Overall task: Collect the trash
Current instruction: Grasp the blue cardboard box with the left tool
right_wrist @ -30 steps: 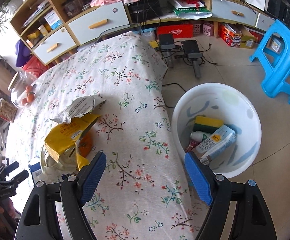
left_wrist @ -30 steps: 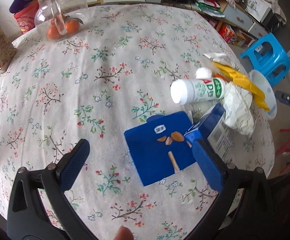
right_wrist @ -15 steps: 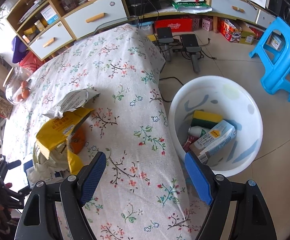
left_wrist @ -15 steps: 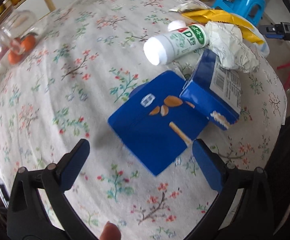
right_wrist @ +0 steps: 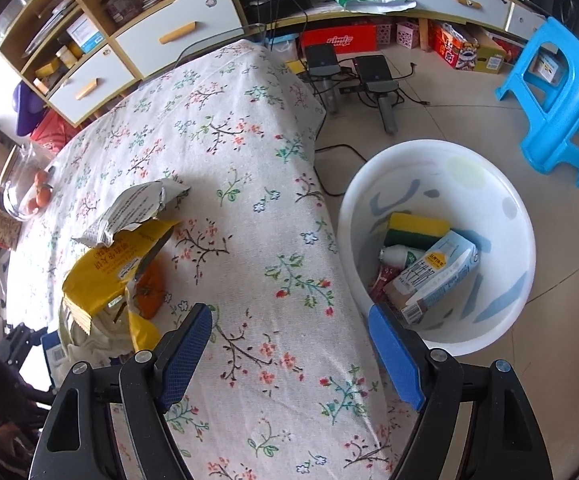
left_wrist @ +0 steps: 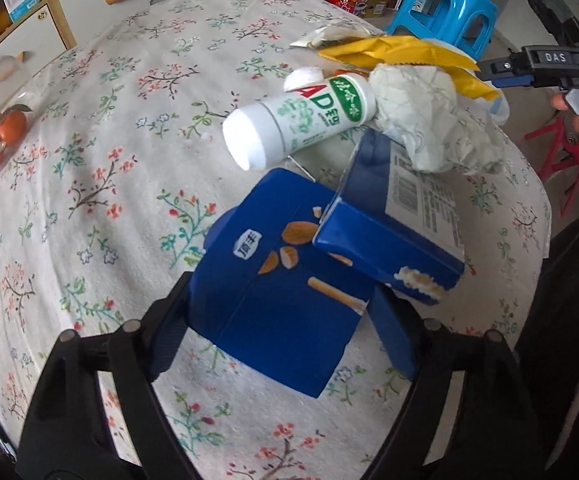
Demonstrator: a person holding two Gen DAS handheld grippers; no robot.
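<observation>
The left claw (left_wrist: 277, 332) straddles a flat blue carton (left_wrist: 277, 280) lying on the floral-clothed desk (left_wrist: 129, 140). Its jaws are closing with the carton between them, one blue pad at each of the carton's near corners; whether the pads already press on it cannot be told. The carton lies face up, its long axis running from the claw away toward the middle of the desk, its far end tipped slightly to the left.

A second blue carton (left_wrist: 393, 232) rests tilted on the flat carton's right edge, barcode side up. Just beyond the flat carton a white bottle (left_wrist: 297, 120) with green lettering lies on its side, its base pointing toward the claw and to the left. Touching the bottle's far end is a crumpled white wrapper (left_wrist: 429, 120), and behind that a yellow packet (left_wrist: 401, 56).

The right claw (right_wrist: 289, 356) hangs with its jaws apart and nothing between them, above the desk's edge. Beside that edge, on the floor, stands a white basin (right_wrist: 501, 208) holding a pale blue milk carton (right_wrist: 437, 276), a yellow sponge (right_wrist: 417, 224) and a small bottle.
</observation>
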